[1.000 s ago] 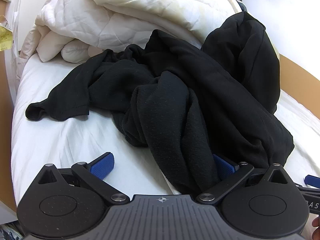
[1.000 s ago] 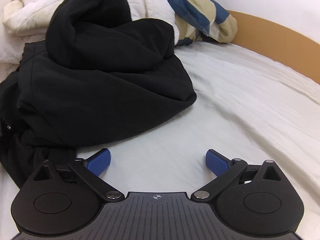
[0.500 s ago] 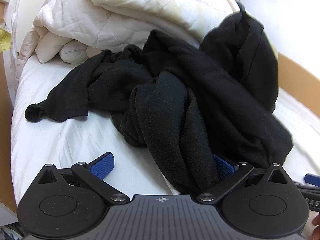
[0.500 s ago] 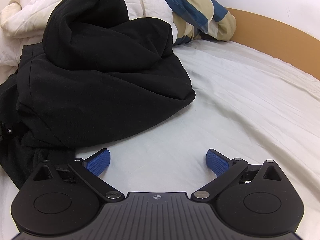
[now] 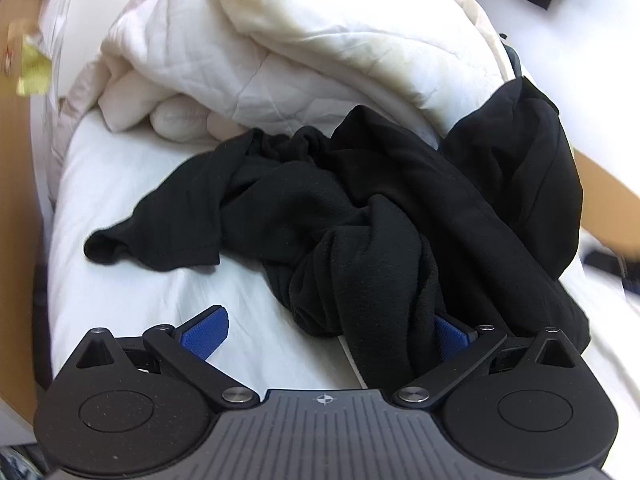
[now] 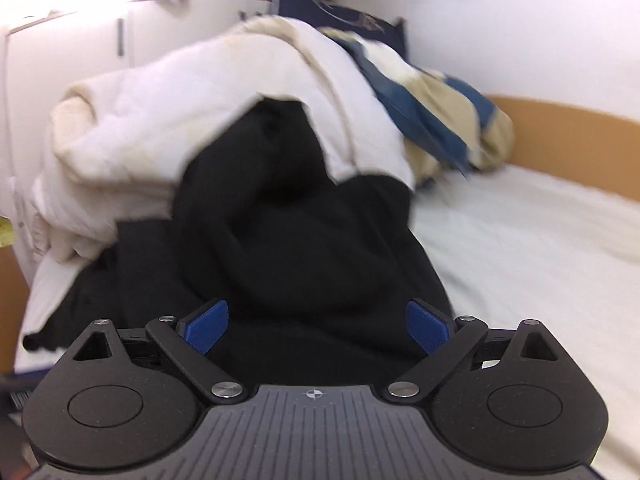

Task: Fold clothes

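Note:
A crumpled heap of black clothes [image 5: 360,216] lies on the white sheet [image 5: 120,280], with one sleeve [image 5: 160,232] stretched out to the left. My left gripper [image 5: 328,336] is open at the heap's near edge. A thick fold of black fabric [image 5: 380,300] hangs between its fingers and rests against the right blue pad [image 5: 452,334]. In the right wrist view the same black heap [image 6: 300,240] fills the middle. My right gripper [image 6: 316,330] stands open just above it, with both blue pads over the fabric.
A bunched white duvet [image 5: 300,48] is piled behind the clothes and partly lies over them [image 6: 200,128]. A blue and beige striped blanket [image 6: 440,120] sits at the back right. Bare sheet [image 6: 540,260] spreads to the right, bounded by the orange-brown bed frame [image 6: 580,120].
My right gripper has swung left from the bare sheet to over the black heap. The left gripper has drawn back and tilted up, with the fold still between its fingers.

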`<state>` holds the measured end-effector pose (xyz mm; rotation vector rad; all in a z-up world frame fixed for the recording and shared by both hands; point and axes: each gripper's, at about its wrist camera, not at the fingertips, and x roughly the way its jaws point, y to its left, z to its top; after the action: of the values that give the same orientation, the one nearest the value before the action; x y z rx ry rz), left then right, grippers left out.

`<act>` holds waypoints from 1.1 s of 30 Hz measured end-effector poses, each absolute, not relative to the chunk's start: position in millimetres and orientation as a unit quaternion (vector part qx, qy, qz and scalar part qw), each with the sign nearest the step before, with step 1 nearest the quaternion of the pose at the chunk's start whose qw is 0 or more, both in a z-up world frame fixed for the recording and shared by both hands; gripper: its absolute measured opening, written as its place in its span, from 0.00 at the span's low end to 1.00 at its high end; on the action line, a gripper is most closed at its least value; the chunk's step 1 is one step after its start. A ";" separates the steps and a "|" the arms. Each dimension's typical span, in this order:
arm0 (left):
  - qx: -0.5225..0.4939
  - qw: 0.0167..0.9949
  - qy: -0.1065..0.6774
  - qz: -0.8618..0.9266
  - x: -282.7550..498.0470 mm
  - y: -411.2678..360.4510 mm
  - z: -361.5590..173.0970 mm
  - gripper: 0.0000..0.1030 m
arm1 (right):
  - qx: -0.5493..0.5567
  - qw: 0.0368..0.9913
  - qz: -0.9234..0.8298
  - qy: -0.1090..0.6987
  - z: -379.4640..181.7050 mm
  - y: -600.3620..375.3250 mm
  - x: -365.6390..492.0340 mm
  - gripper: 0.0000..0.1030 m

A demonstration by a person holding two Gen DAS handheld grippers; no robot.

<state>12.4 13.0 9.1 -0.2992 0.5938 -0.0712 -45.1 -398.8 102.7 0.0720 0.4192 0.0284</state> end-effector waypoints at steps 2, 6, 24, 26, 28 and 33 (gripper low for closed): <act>-0.161 0.942 0.292 -0.035 12.5 16.4 7.7 0.99 | 0.004 0.978 0.018 0.210 106.5 -372.9 -26.1 0.91; -0.172 0.938 0.298 -0.034 15.6 16.0 6.5 0.99 | -0.011 0.970 0.023 0.242 100.5 -342.2 7.0 0.50; -0.211 0.923 0.316 -0.064 12.3 2.3 8.6 0.99 | 0.045 0.929 -0.346 0.124 141.4 -468.3 -139.2 0.05; -0.214 0.922 0.314 -0.069 9.9 1.3 10.0 0.99 | 0.056 0.910 -0.392 0.119 130.2 -491.7 -168.7 0.05; -0.214 0.924 0.309 -0.076 6.9 0.0 12.3 0.99 | 0.055 0.894 -0.432 0.106 124.6 -509.2 -195.8 0.05; -0.216 0.923 0.304 -0.090 1.9 -3.2 14.6 0.99 | 0.046 0.855 -0.512 0.068 126.5 -532.4 -250.4 0.05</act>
<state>1.9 -3.2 14.6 -0.4436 0.6246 -0.1852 -250.4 -532.4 126.5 0.0962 0.1431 -1.0756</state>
